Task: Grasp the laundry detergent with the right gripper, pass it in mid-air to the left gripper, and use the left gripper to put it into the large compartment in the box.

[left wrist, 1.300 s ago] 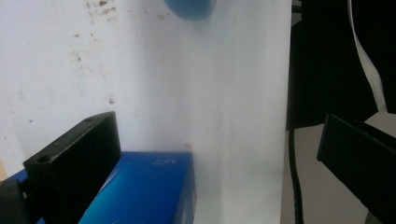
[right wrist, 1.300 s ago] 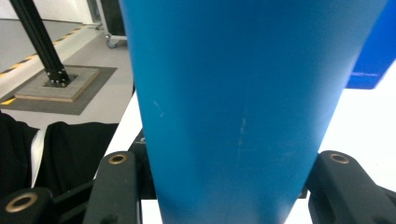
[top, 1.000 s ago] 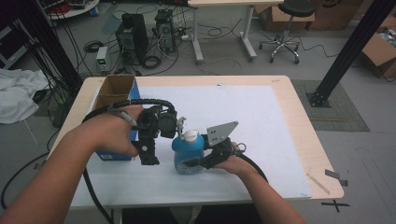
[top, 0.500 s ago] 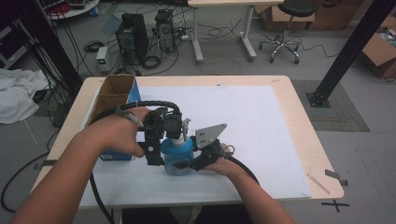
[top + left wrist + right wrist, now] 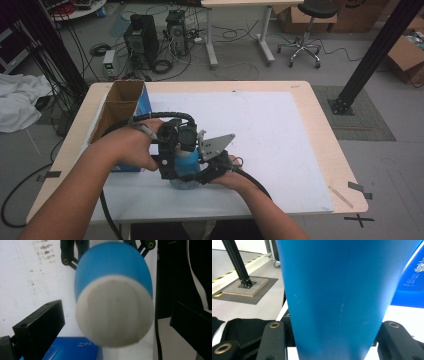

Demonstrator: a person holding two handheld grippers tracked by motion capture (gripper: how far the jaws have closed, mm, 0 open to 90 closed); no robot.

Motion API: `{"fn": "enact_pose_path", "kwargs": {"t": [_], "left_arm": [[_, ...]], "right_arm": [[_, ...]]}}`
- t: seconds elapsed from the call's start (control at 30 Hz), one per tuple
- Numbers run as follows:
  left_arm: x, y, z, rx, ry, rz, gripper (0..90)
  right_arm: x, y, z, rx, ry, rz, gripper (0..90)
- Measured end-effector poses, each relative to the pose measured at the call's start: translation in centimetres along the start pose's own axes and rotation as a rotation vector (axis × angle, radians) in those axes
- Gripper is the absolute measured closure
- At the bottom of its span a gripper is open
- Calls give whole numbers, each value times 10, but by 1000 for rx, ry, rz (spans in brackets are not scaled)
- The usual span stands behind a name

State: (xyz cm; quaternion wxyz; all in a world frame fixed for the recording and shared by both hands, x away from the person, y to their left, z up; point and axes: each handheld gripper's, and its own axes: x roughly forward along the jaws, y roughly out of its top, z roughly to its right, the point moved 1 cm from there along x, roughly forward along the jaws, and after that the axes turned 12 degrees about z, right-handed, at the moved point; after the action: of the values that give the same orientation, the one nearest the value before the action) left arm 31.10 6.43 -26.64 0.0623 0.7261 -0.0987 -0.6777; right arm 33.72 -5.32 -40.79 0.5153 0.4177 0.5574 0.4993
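The high view looks forward and down from above the light wooden table (image 5: 320, 130). Both gripper views sit very close to the blue plastic bottle with a white cap (image 5: 113, 297), shared by all three views.

A blurred blue bottle (image 5: 113, 277) with a white cap (image 5: 115, 312) sits centre, seemingly untouched between the left gripper (image 5: 112, 322) jaws at eight and four o'clock.
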Motion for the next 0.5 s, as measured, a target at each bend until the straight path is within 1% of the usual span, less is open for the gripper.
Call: {"fn": "enact_pose_path", "kwargs": {"t": [0.1, 0.13, 0.27, 0.5], "left_arm": [[0, -1, 0, -2, 10, -4, 1], [1, -1, 0, -4, 12, 4, 1], [4, -1, -1, -2, 9, -3, 1], [9, -3, -1, -11, 19, -3, 3]], "right_arm": [[5, 0, -1, -5, 4, -9, 461], [5, 1, -1, -4, 4, -9, 461], [8, 1, -2, -6, 5, -7, 461], [9, 2, -1, -1, 3, -6, 462]]}}
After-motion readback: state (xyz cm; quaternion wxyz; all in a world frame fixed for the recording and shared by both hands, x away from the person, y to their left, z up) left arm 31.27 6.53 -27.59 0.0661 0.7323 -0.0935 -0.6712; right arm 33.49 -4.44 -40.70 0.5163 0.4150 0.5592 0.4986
